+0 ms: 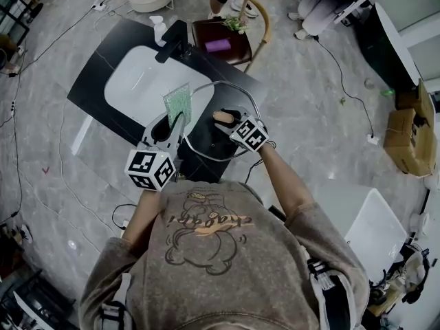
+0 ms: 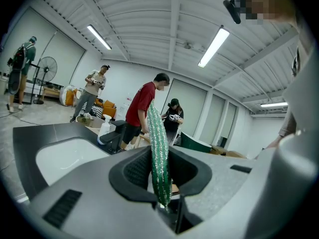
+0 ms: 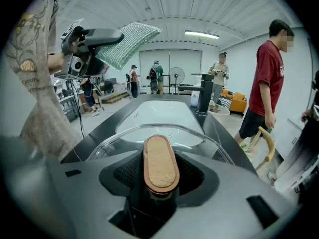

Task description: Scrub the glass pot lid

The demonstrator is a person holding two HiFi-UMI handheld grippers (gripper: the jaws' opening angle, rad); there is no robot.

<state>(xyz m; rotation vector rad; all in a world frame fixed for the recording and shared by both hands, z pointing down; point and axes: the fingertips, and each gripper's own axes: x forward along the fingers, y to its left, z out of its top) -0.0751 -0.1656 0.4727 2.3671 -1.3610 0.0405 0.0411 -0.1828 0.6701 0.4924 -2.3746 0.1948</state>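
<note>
The black counter [image 1: 96, 74] stands on the gray floor [image 1: 309, 136]. It has a white sink [image 1: 148, 81] in it. A black tap [image 1: 172, 41] and a small white bottle [image 1: 158, 27] stand at its far edge. The glass pot lid [image 1: 206, 141] is over its near corner.

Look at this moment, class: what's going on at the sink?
A person works with two hand-held grippers at a black counter beside a white sink. The right gripper is clamped on the wooden knob of the glass lid. The left gripper holds a green scrub pad up in the air, clear of the lid. No scrubbing contact yet.
</note>
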